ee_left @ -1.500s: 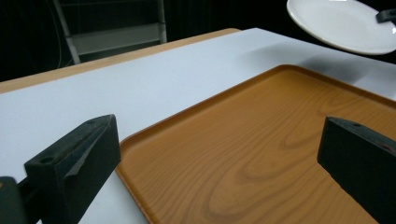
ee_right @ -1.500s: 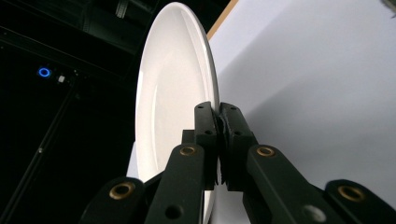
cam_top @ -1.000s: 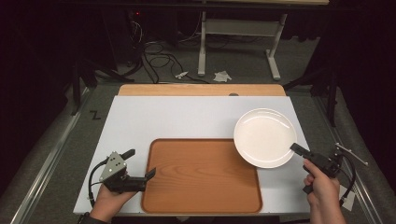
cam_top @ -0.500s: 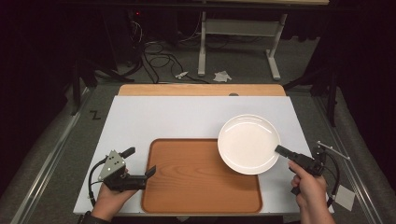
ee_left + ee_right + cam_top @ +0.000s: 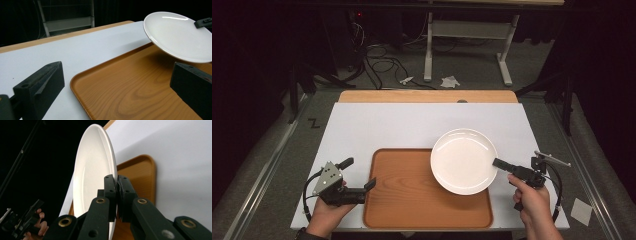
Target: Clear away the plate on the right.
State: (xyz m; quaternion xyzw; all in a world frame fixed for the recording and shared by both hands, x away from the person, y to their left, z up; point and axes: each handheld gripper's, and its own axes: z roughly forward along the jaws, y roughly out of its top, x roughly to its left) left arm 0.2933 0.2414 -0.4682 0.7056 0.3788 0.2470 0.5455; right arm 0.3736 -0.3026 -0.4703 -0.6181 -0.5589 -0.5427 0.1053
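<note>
Dark floor strewn with cables and a pale metal frame lie beyond the desk [image 5: 362, 130], whose white top carries a rectangular brown wooden tray [image 5: 412, 200] at its near edge. The round white ceramic plate [image 5: 462, 160] has travelled in the last second: a second ago it hung over the white surface off the tray's far right corner, half a second ago it had begun to overlap that corner, and now it sits in the air above the tray's right half, its far rim still jutting past the tray's far edge. The right gripper [image 5: 499, 163] carries it by the right-hand rim; in the right gripper view its jaws are pressed onto the plate's thin edge [image 5: 113, 173], pinching it with no visible gap. From the left gripper view the plate [image 5: 180, 37] hangs tilted, clear of the wood, with its shadow on the tray [image 5: 130, 92] beneath.

The left gripper [image 5: 362, 187] has kept its place at the tray's left rim, its jaws spread wide with nothing between them; one jaw lies over the white desk and the other over the tray.

My reading is that the plate is being brought over to be set down on the tray, and the carry is nearly finished. What remains is to bring it a little nearer, level it, lower it onto the wood and let go.
</note>
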